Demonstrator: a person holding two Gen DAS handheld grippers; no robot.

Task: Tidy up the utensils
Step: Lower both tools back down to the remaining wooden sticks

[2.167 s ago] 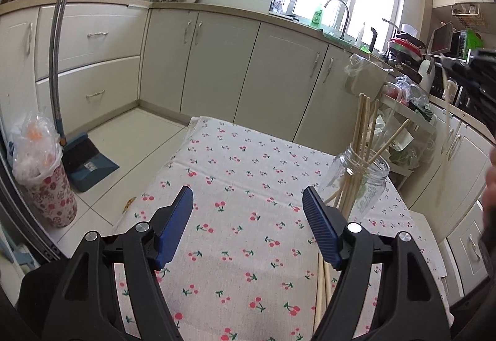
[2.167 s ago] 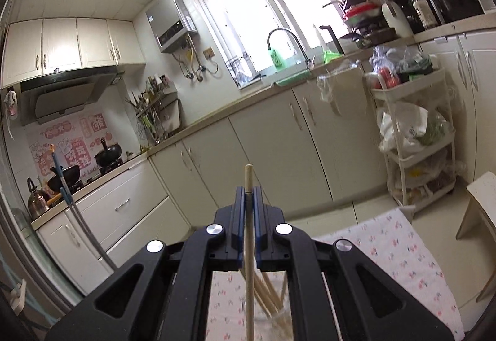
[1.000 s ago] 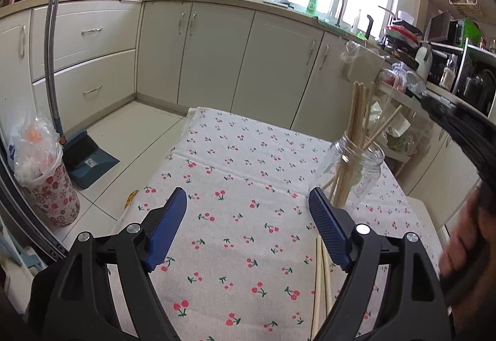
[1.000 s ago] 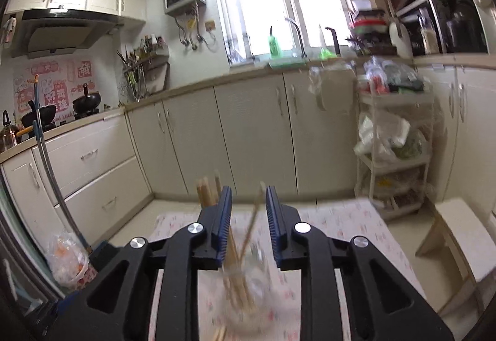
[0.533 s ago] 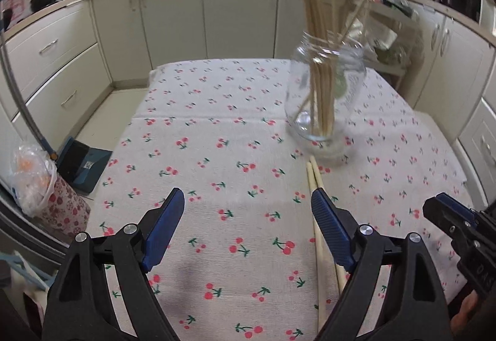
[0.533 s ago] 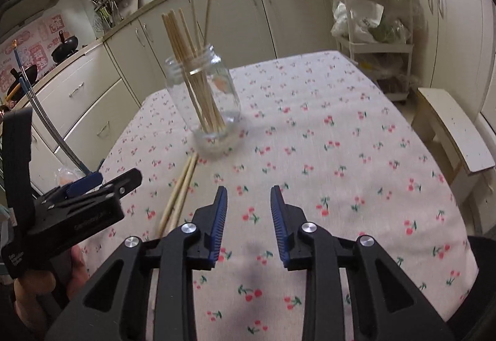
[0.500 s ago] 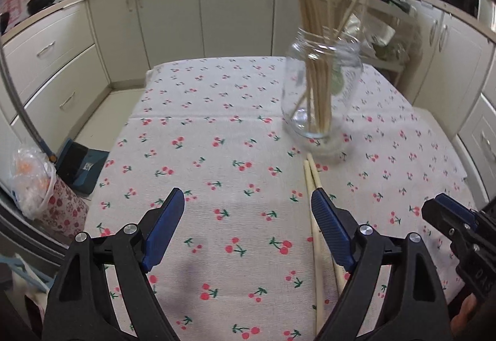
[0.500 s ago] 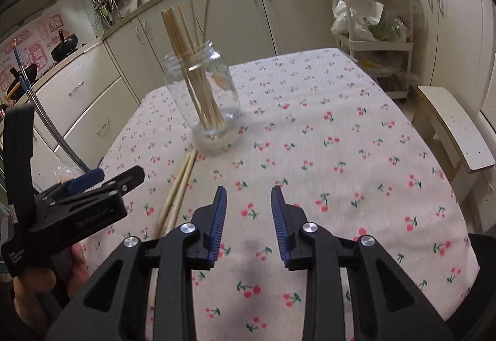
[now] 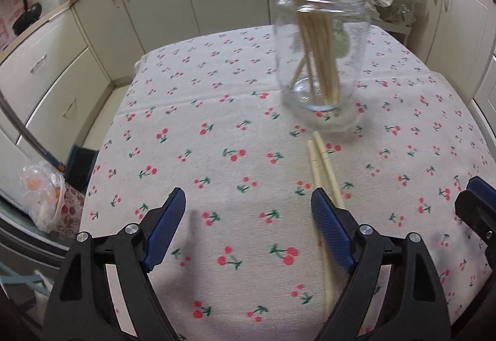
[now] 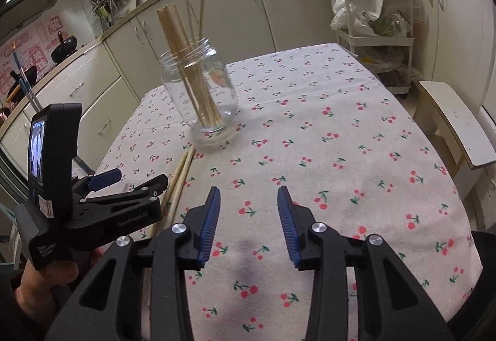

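A clear glass jar (image 9: 322, 40) holding several wooden chopsticks stands on the cherry-print tablecloth (image 9: 217, 130); it also shows in the right wrist view (image 10: 201, 93). Two loose chopsticks (image 9: 322, 173) lie side by side on the cloth in front of the jar, running under my left gripper's right finger; they also show in the right wrist view (image 10: 181, 177). My left gripper (image 9: 248, 217) is wide open and empty, low over the cloth. My right gripper (image 10: 248, 211) is open and empty, to the right of the loose chopsticks.
Kitchen cabinets (image 10: 217, 9) line the far wall. A white wire rack with bags (image 10: 372, 22) and a white stool (image 10: 455, 121) stand right of the table. A bagged bin (image 9: 46, 198) sits on the floor at left.
The right gripper let a chopstick go into the jar, opened and drew back low over the table. The left gripper tilted down and moved closer to the loose chopsticks.
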